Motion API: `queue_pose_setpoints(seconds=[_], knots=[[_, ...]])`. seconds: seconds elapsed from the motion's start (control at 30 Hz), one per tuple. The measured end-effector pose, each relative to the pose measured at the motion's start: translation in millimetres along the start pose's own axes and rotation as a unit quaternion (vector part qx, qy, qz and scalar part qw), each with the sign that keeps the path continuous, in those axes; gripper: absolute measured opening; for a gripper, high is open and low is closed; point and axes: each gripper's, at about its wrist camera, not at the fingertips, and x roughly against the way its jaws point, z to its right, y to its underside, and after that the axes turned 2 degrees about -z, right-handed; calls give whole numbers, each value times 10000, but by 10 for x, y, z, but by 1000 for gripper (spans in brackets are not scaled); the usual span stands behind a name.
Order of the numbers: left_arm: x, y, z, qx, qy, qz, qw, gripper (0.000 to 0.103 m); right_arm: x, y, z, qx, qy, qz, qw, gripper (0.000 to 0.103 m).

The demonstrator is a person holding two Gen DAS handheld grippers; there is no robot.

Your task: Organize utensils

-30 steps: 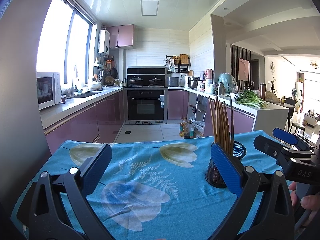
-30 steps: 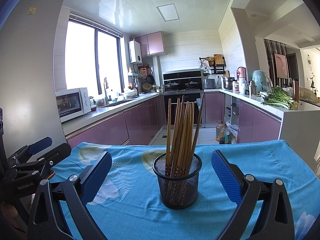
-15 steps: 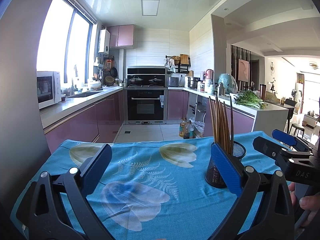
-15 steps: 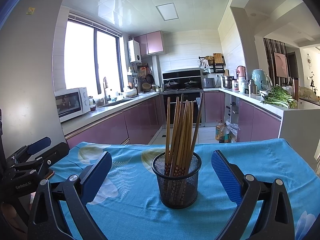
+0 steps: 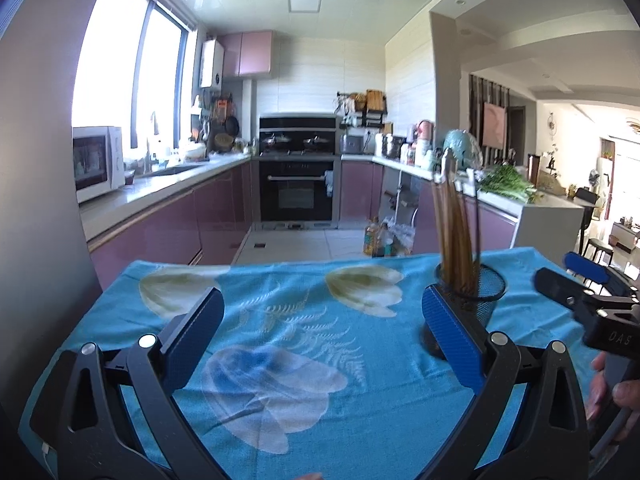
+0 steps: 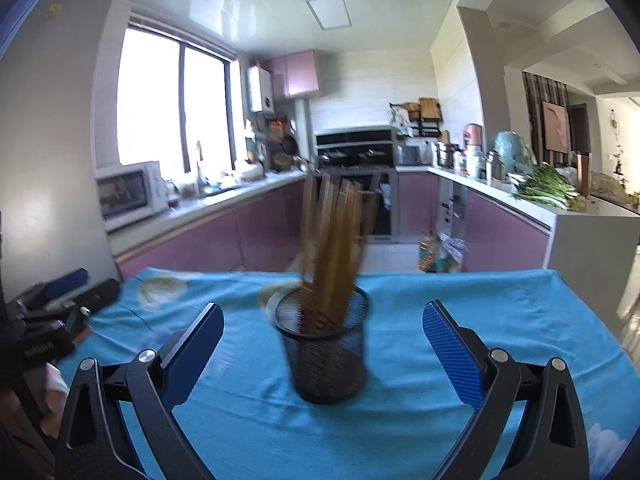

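A black mesh cup (image 6: 326, 346) full of wooden chopsticks (image 6: 334, 236) stands upright on the blue flowered cloth (image 6: 480, 304). My right gripper (image 6: 322, 344) is open and empty, with the cup straight ahead between its fingers, a little beyond the pads. In the left wrist view the cup (image 5: 474, 298) sits at the right, partly behind the right finger. My left gripper (image 5: 320, 328) is open and empty over the cloth (image 5: 280, 320). Each gripper shows in the other's view: the right one (image 5: 592, 300), the left one (image 6: 60, 304).
The table stands in a kitchen with purple cabinets (image 5: 168, 228), an oven (image 5: 296, 184) at the back, a microwave (image 5: 96, 162) on the left counter and greens (image 5: 508, 184) on the right counter. Bottles (image 5: 380, 236) stand on the floor beyond the table's far edge.
The right wrist view has become blurred and the cup appears a little closer and lower. The left gripper's view has shifted slightly; both stay open.
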Motion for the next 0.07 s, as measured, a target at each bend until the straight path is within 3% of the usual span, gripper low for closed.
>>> queue_pose_setpoints(seconds=[0.07], knots=[[-128,31,-57,-29,-70,-236,9997,97,-117,47,208,4,256,-365,9990,97]])
